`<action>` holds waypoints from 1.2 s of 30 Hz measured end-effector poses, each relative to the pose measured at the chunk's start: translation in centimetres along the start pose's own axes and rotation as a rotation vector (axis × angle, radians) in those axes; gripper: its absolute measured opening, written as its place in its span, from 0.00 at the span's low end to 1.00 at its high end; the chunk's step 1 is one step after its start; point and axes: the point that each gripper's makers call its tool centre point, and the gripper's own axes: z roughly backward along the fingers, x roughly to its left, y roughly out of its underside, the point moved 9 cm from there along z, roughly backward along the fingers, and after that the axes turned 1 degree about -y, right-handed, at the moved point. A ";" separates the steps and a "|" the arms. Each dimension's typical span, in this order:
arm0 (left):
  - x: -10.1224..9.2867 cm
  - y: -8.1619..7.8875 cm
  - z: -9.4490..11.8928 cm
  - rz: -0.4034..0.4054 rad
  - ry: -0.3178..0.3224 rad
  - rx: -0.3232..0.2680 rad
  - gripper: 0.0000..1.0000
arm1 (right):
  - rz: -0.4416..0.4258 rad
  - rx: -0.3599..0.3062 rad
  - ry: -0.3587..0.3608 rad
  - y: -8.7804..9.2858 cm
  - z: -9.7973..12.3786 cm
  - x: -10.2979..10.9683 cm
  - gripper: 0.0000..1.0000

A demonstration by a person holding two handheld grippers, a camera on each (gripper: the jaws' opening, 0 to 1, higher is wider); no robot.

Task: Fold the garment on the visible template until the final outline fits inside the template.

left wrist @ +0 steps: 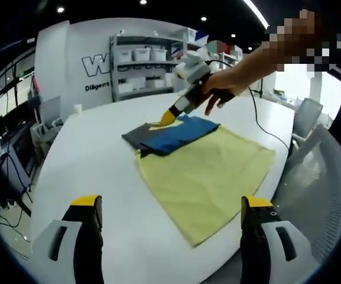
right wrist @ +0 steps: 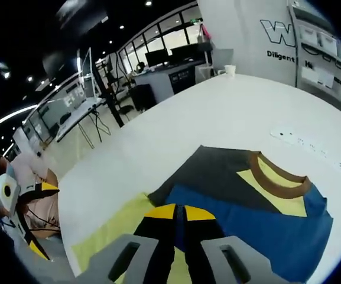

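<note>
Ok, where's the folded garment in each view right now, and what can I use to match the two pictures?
Left gripper view: the garment lies just above centre, on the far end of the yellow template, with the right gripper at its far edge.
Right gripper view: it fills the lower right, its near edge between the closed jaws.
Shared landmark: the brown collar, beside the yellow gripper tips in the left gripper view.

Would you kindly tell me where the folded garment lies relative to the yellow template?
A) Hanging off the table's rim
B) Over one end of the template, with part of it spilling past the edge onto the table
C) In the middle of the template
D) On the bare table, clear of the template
B: the folded garment covers one end of the yellow template, its grey part reaching past the edge onto the white table.
</note>
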 end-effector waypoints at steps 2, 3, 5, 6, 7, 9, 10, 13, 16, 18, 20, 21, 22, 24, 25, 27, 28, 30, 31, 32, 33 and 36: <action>0.0 -0.1 -0.1 -0.002 0.001 -0.003 0.97 | 0.029 0.015 -0.003 0.3 0.0 0.3 0.00; 0.0 -0.2 -0.1 -0.002 0.001 -0.004 0.97 | 0.042 0.021 -0.007 0.6 -0.1 0.5 0.00; 0.0 -0.2 -0.1 -0.005 0.002 -0.002 0.97 | 0.046 0.024 -0.015 0.9 -0.3 0.7 0.00; 0.0 -0.4 -0.1 -0.010 0.004 -0.003 0.97 | 0.053 0.032 -0.018 1.2 -0.5 0.9 0.00; -0.1 -0.5 -0.1 -0.014 0.008 -0.003 0.97 | 0.062 0.043 -0.021 1.4 -0.7 1.1 0.00; -0.1 -0.5 -0.1 -0.019 0.009 -0.001 0.97 | 0.081 0.059 -0.022 1.8 -1.0 1.2 0.00; -0.1 -0.5 -0.1 -0.020 0.009 -0.001 0.97 | 0.101 0.074 -0.018 2.1 -1.2 1.3 0.00; -0.1 -0.6 -0.2 -0.012 0.007 -0.002 0.97 | 0.139 0.097 -0.010 2.5 -1.8 1.5 0.00; -0.3 -0.7 -0.2 -0.013 0.008 0.000 0.97 | 0.147 0.113 -0.011 3.1 -2.6 1.8 0.00; -0.4 -0.7 -0.1 -0.012 0.011 0.002 0.97 | 0.143 0.118 -0.019 3.4 -2.9 2.0 0.00; -0.4 -0.6 -0.1 -0.012 0.013 0.006 0.97 | 0.144 0.127 -0.021 3.7 -3.4 2.3 0.00; -0.5 -0.6 -0.1 -0.013 0.013 0.007 0.97 | 0.145 0.131 -0.019 3.8 -3.6 2.5 0.00; -0.5 -0.5 -0.1 -0.011 0.013 0.008 0.97 | 0.143 0.137 -0.016 4.0 -3.8 2.5 0.00; -0.5 -0.4 -0.2 -0.006 0.013 0.011 0.97 | 0.138 0.143 -0.011 4.2 -4.0 2.6 0.00; -0.6 -0.4 -0.2 -0.005 0.013 0.012 0.97 | 0.136 0.145 -0.012 4.3 -4.1 2.7 0.00; -0.6 -0.3 -0.2 -0.005 0.014 0.013 0.97 | 0.138 0.145 -0.010 4.4 -4.3 2.9 0.00; -0.6 -0.3 -0.3 -0.004 0.014 0.015 0.97 | 0.139 0.142 -0.013 4.4 -4.4 3.0 0.00; -0.7 -0.3 -0.4 -0.005 0.017 0.018 0.97 | 0.143 0.143 -0.018 4.3 -4.5 3.3 0.00; -0.8 -0.3 -0.4 -0.006 0.017 0.017 0.97 | 0.142 0.143 -0.021 4.4 -4.6 3.3 0.00; -0.8 -0.3 -0.4 -0.007 0.020 0.017 0.97 | 0.131 0.143 -0.031 4.4 -4.6 3.4 0.00; -0.9 -0.3 -0.5 -0.007 0.022 0.017 0.97 | 0.126 0.141 -0.036 4.4 -4.6 3.6 0.00; -1.0 -0.3 -0.5 -0.013 0.028 0.019 0.97 | 0.126 0.131 -0.034 4.2 -4.3 3.6 0.00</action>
